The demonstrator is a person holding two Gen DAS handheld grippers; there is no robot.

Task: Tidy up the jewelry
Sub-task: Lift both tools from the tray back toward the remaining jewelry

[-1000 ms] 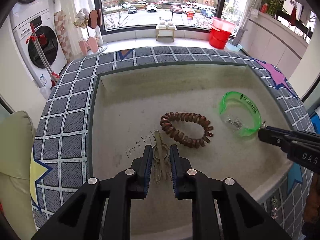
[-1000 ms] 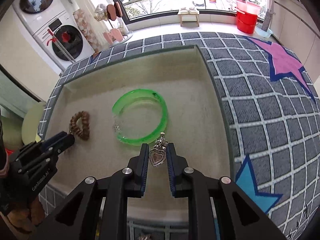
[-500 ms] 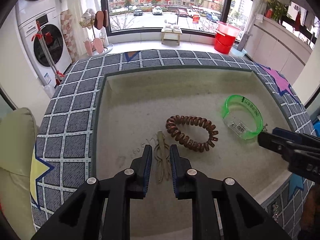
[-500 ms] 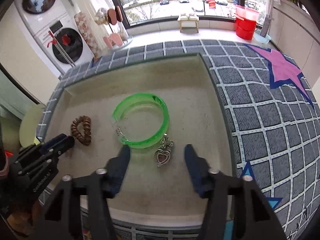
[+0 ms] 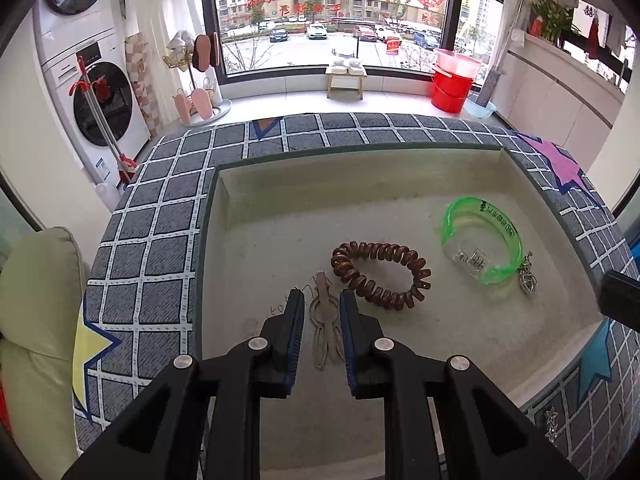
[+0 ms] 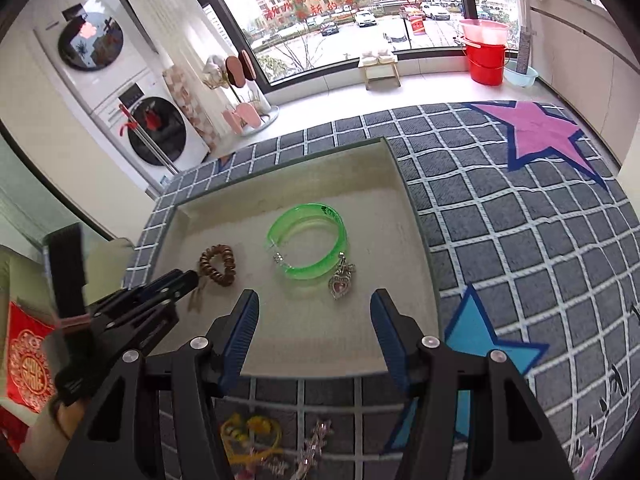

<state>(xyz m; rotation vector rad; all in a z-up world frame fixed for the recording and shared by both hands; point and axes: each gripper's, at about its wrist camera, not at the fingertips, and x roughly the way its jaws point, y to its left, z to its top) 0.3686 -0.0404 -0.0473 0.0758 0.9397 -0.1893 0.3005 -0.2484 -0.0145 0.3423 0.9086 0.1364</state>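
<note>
A beige-lined tray (image 5: 360,208) holds a brown spiral hair tie (image 5: 380,276), a green bangle (image 5: 484,248) and a silver heart pendant (image 5: 528,276). My left gripper (image 5: 322,296) is shut on a beige hair clip (image 5: 324,320), just left of the hair tie and low over the tray floor. In the right wrist view, my right gripper (image 6: 314,295) stands open and empty above the tray's near edge. The heart pendant (image 6: 340,286) lies free ahead of it, touching the green bangle (image 6: 308,248). The left gripper (image 6: 188,280) shows at the left with the clip hanging from it.
A grey checked cloth (image 6: 500,240) with coloured stars surrounds the tray. More jewelry lies on it near me: a yellow piece (image 6: 248,436), a pinkish silver piece (image 6: 316,444) and a silver star piece (image 5: 552,428). A pale cushion (image 5: 36,320) sits left.
My right gripper has opened and let go of the heart pendant, then drawn back and up. The pendant now lies in the tray by the bangle. The left gripper still holds the clip.
</note>
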